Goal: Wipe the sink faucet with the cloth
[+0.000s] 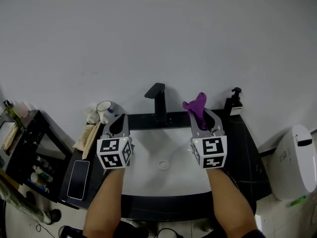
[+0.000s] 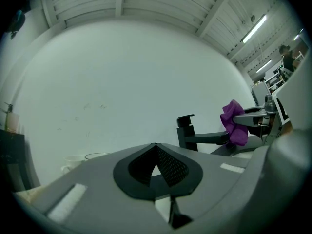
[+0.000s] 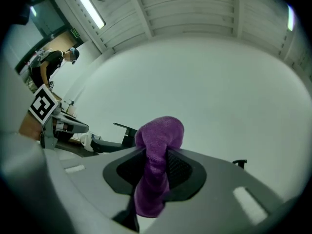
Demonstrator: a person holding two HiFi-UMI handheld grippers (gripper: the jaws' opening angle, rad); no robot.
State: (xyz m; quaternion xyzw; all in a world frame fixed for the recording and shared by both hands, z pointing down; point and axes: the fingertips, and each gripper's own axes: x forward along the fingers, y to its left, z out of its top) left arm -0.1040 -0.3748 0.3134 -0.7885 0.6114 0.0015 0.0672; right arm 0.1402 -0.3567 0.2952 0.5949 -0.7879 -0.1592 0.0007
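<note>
Gripping cloth (image 1: 196,106) beside faucet (image 1: 158,100) | soap dispenser (image 1: 234,103) right | mug (image 1: 104,109) left

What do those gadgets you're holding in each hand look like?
The left tongs and right tongs are grey shells with black, mesh-textured pads that taper to a point. Each carries a white cube printed with black square markers.

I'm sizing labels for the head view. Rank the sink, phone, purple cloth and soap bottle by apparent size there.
1. sink
2. phone
3. purple cloth and soap bottle: look alike, cloth nearer the camera, so unranked.
</note>
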